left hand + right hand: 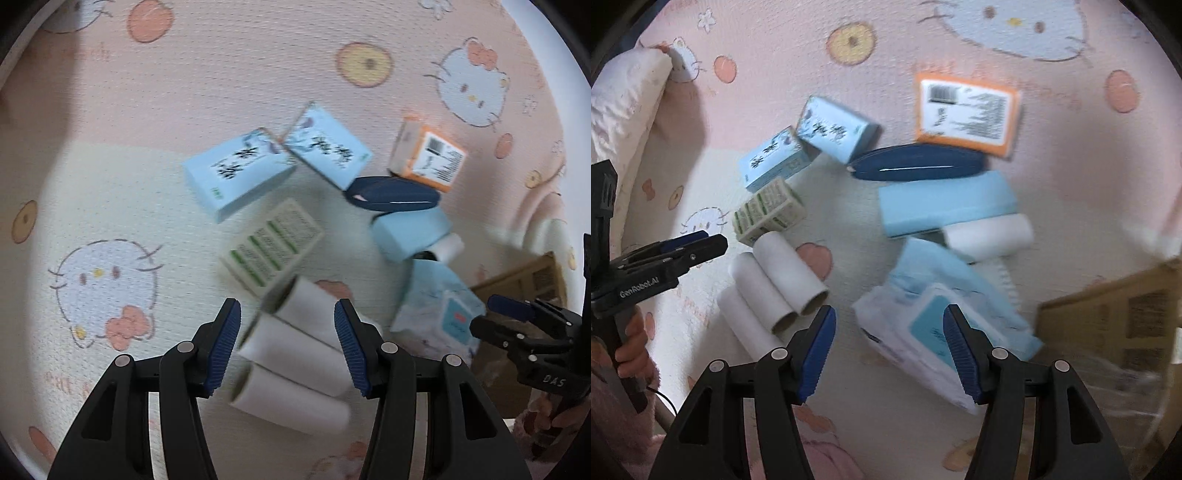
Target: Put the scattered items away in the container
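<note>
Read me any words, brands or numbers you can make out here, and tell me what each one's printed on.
"GenRobot.AI": on the left gripper.
"DAS": on the right gripper.
Light blue boxes: large dark characters, too blurred to read.
Orange box: barcode and fine print, unreadable.
Green-striped box: unreadable.

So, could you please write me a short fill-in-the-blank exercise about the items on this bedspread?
1. The bundle of white paper rolls contains ____ rolls.
2. The box showing a barcode has an ____ border.
3. The dark blue case lies between the barcode box and the plain light ____ box.
4. Both the left gripper and the right gripper have their jaws ____.

Missing words: three; orange; blue; open
</note>
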Available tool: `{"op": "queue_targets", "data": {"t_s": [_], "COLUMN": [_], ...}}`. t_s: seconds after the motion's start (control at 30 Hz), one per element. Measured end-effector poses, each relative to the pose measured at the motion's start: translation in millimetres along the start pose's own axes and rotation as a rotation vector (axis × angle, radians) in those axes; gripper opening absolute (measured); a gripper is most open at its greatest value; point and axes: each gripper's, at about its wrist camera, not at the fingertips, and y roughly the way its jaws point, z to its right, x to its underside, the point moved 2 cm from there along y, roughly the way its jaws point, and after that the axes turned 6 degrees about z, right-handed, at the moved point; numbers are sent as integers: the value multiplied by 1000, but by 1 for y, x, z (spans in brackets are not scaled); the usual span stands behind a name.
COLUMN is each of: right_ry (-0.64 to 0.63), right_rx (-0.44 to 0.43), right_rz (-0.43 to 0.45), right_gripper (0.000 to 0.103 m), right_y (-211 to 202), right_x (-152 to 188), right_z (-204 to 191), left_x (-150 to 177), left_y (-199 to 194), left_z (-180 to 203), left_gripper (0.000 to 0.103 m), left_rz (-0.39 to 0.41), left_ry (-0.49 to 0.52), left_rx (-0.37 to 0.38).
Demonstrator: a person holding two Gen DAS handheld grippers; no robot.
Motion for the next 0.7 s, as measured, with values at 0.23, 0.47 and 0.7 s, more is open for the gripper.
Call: {"op": "queue_targets", "data": {"t_s": [0.23,0.47,0.7], "right_ry": [127,229,231], "right_rx": [-247,-361,-446], "right_rz": [87,149,139], "right_gripper": [60,60,60], "right_y": [32,65,92], "right_x": [-13,-26,-48], "right_z": [-10,-15,-36], "left_x": [4,3,8], "left_y": [19,35,44], "left_z": [-30,-46,-59], "left_gripper": [56,37,36], "left_rz": [-21,-47,-52], "left_ry": [-167,-246,-321], "left_rx": [88,90,98]}}
